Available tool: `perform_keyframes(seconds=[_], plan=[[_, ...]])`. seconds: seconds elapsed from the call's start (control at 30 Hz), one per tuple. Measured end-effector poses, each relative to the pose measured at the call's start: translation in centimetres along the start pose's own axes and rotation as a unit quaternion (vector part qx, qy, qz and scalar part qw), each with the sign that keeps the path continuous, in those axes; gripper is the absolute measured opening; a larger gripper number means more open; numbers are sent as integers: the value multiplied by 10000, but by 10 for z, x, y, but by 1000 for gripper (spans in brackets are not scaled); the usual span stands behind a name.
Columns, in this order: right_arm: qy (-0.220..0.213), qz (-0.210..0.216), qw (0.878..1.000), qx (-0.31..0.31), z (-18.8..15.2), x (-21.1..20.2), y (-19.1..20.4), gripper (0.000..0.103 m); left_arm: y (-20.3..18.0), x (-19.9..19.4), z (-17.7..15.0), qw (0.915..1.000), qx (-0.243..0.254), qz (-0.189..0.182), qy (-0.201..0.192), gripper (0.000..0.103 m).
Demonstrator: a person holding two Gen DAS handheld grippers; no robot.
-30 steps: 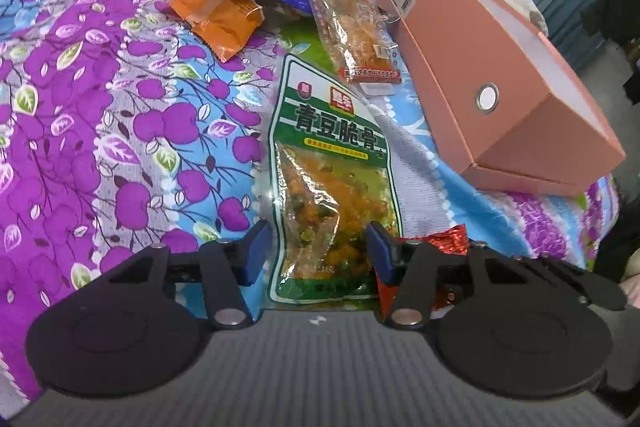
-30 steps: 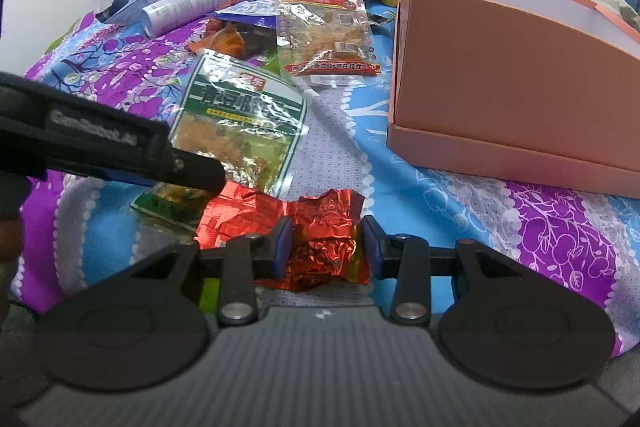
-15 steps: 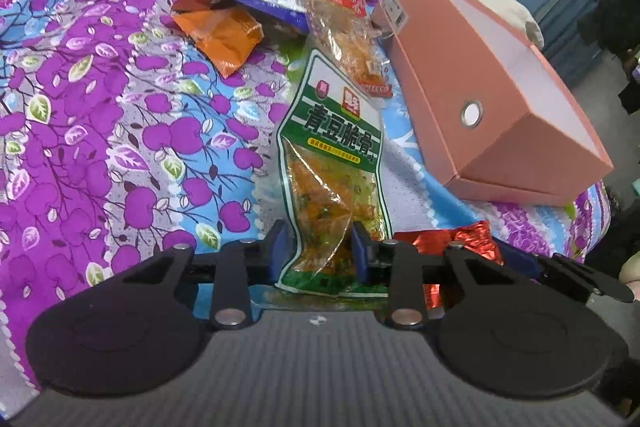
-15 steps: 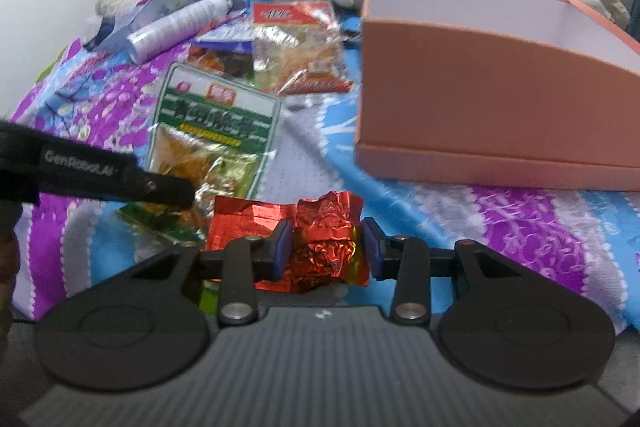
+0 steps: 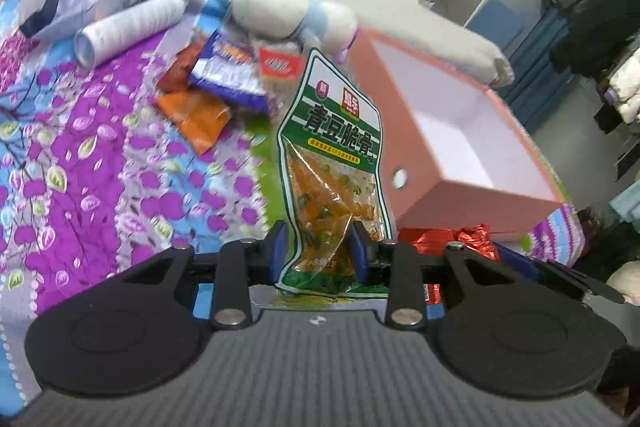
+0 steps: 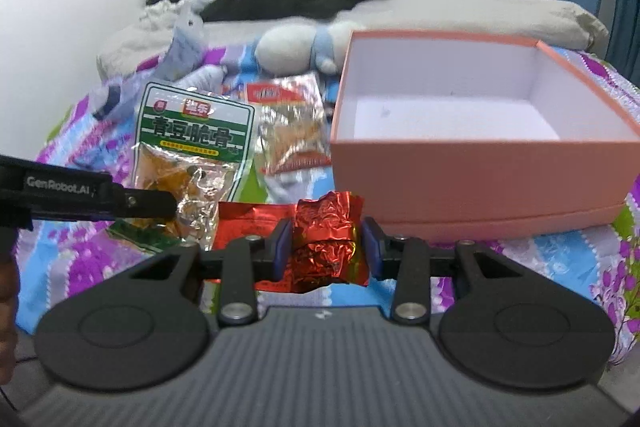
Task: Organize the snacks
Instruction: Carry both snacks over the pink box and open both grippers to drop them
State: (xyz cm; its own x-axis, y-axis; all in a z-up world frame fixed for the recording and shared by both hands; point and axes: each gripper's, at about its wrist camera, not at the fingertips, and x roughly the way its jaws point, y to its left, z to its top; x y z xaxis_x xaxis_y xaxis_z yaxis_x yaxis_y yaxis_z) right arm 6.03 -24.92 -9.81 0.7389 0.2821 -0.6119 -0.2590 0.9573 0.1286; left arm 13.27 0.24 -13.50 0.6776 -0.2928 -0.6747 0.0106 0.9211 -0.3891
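Now the left gripper (image 5: 318, 247) clenches the green snack bag (image 5: 334, 163); right gripper (image 6: 326, 247) grips the red foil packet (image 6: 326, 239) beside the pink box (image 6: 480, 171)

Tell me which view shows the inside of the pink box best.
The right wrist view: the pink box faces the camera squarely, with its white floor and all inner walls visible and nothing inside. The left wrist view shows the box from one corner, motion-blurred, with part of the floor hidden.

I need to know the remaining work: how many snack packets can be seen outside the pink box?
6. Green packet in the left gripper, red foil packet in the right gripper; on the bedspread lie clear red-topped, orange, brown, blue. More may hide.
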Motion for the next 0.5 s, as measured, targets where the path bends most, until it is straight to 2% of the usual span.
perform_keyframes(seconds=[0.27,0.43,0.5], plan=[[-283,-186,9994,84,12,-17,-13,41,-30,-12,17,9990,297,-234,-236,38],[-506,-350,9980,129,27,-16,-26,41,-51,1,35,9975,487,-381,-330,38],[-656,-529,9963,166,35,-12,-32,41,-66,10,44,9955,765,-308,-457,38]])
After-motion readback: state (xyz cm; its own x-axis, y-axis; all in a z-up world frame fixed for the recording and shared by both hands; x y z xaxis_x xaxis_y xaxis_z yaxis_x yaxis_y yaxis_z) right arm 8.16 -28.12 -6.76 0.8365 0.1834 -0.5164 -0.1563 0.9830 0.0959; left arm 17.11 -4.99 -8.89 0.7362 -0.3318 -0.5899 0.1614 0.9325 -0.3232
